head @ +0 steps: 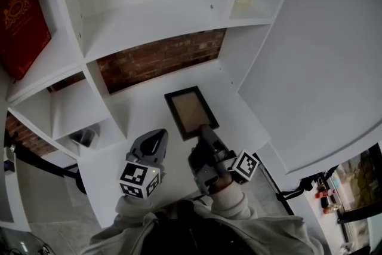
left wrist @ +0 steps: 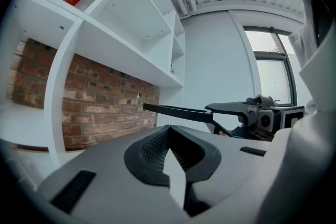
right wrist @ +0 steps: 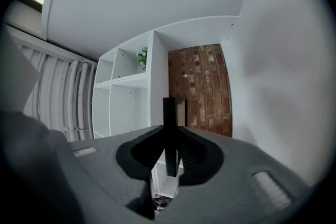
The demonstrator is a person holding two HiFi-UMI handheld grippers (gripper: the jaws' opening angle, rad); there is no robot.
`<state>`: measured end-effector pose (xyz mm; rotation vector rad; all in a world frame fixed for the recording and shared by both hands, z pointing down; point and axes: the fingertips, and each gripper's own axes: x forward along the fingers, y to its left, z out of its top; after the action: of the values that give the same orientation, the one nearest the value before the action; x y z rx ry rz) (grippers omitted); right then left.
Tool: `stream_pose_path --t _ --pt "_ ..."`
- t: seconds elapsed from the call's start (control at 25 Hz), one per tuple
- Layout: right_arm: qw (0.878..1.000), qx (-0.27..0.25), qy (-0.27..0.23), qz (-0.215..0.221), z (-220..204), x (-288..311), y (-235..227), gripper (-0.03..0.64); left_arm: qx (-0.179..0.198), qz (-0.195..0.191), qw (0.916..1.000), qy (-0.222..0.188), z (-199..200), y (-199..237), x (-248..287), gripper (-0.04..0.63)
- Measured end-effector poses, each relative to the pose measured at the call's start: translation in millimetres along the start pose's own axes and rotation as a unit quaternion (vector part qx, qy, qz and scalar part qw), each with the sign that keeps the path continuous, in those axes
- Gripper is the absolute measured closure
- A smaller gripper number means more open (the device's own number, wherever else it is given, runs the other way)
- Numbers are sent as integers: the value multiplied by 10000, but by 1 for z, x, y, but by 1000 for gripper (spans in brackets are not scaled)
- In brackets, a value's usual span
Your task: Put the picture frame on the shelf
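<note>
Looking down from the head view, the picture frame [head: 191,111] shows its flat face over the middle of the white bench [head: 143,110], near the brick wall [head: 161,57]. The right gripper [head: 205,130] has its near edge. Only the right gripper view shows those fingers pinching the thin dark edge. The left gripper view shows the frame from the side, like a thin level bar. The left gripper [head: 156,139] has its fingers pressed together, with nothing in them. What is inside the frame is too dim to see.
</note>
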<state>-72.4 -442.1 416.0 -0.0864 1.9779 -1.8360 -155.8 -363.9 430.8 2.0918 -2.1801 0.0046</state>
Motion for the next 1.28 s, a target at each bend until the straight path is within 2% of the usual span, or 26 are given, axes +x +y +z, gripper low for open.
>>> stream_pose_path --t 0.64,0.96,1.28 --pt "9970 -215 548 498 10 55 92 549 369 282 9979 -462 97 17 22 591" --pt "9949 -473 676 587 18 76 133 549 578 368 9961 -551 139 31 29 591" --pt "9931 -584 801 621 15 108 153 549 725 373 9948 -618 174 45 40 591"
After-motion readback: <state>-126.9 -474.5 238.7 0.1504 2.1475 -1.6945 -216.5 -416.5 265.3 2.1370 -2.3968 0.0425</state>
